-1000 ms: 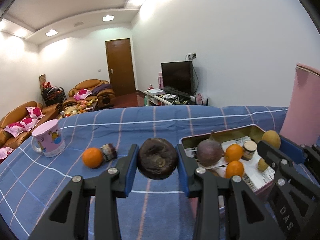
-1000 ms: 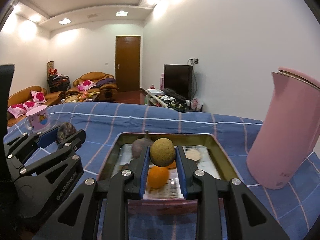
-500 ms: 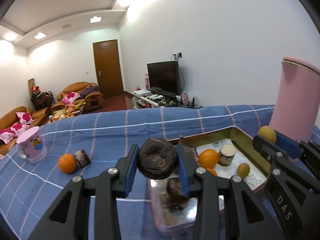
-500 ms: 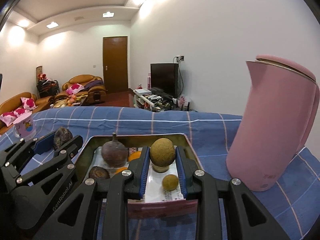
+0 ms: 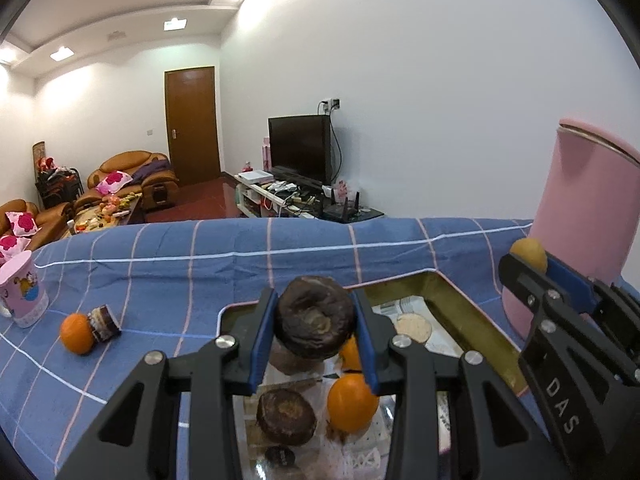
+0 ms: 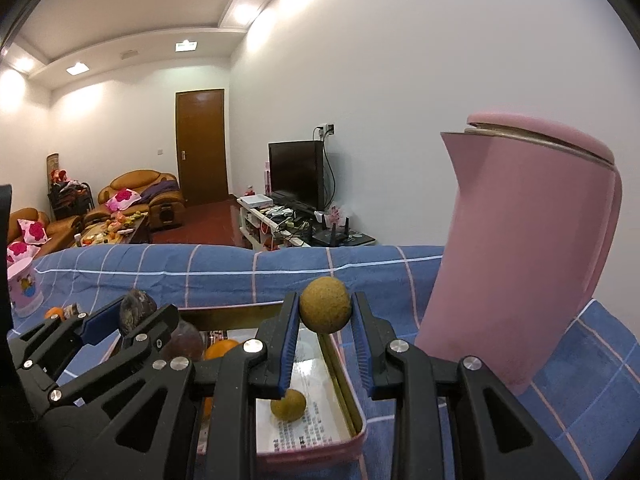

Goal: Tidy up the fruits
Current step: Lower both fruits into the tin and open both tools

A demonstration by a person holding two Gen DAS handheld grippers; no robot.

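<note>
Above the tray (image 5: 472,312), both grippers have moved in: left gripper (image 5: 316,320) clamps a dark fruit (image 5: 315,322), right gripper (image 6: 325,312) a tan fruit (image 6: 325,310), both ready for release.

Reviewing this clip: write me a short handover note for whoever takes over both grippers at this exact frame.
Left gripper: shut on a dark wrinkled fruit, held above the tray.
Right gripper: shut on a tan round fruit, held above the tray's right side, beside the pink kettle.
Already in the tray: another dark fruit, oranges, a small tan fruit.
Left to do: set down both held fruits; one orange lies on the blue cloth next to a small jar, near the mug.
</note>
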